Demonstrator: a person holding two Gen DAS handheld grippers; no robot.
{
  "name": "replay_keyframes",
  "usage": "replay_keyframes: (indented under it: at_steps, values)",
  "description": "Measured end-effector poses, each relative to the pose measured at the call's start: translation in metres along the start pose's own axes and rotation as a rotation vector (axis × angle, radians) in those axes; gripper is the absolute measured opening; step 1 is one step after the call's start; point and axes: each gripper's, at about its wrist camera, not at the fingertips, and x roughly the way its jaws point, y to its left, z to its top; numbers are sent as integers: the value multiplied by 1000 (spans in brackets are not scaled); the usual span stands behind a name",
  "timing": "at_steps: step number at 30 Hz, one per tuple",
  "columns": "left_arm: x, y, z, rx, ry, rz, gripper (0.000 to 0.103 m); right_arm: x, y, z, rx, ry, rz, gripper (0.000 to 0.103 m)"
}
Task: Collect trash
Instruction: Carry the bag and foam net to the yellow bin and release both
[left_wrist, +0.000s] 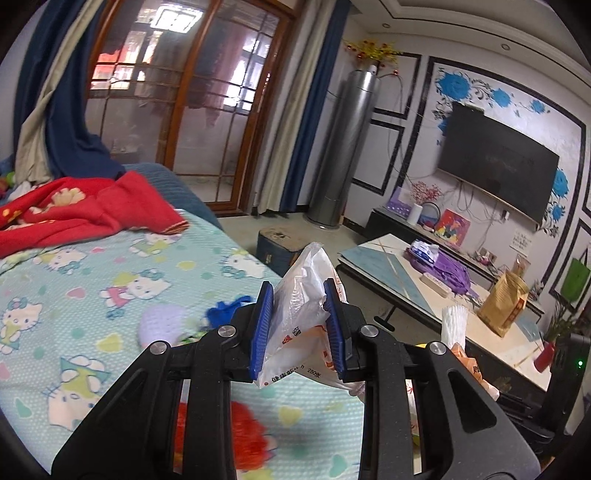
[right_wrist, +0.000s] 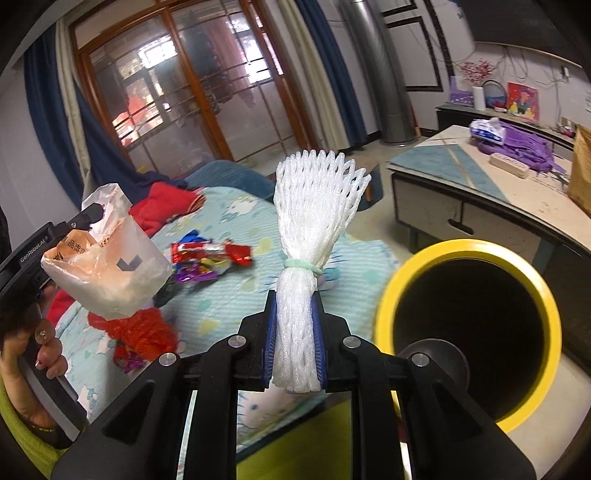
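Observation:
My left gripper is shut on a crumpled white plastic bag with orange print, held above the Hello Kitty bedsheet. The same bag shows at the left of the right wrist view. My right gripper is shut on a bundle of white foam fruit netting tied with a green band, held upright just left of the yellow-rimmed black trash bin. Red and purple candy wrappers and a red crumpled bag lie on the sheet.
A red blanket lies at the head of the bed. A low coffee table carries purple cloth, a tissue pack and a brown paper bag. A TV, a floor-standing air conditioner and a glass door are behind.

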Motion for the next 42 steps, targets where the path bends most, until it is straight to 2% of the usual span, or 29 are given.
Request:
replay_keyframes:
  at_steps: [14, 27, 33, 38, 42]
  values:
    - [43, -78, -26, 143, 53, -27, 21, -23, -72, -12, 118, -19, -111, 17]
    - [99, -168, -74, 387, 111, -69, 22, -33, -128, -22, 280, -23, -172, 17]
    - [124, -195, -92, 432, 171, -115, 22, -31, -142, -24, 328, -17, -188, 17]
    - [141, -203, -103, 446, 239, -153, 23, -23, -151, -28, 360, 12, -204, 18]
    - [151, -204, -109, 440, 284, -171, 30, -17, -156, -30, 383, 33, -211, 19]
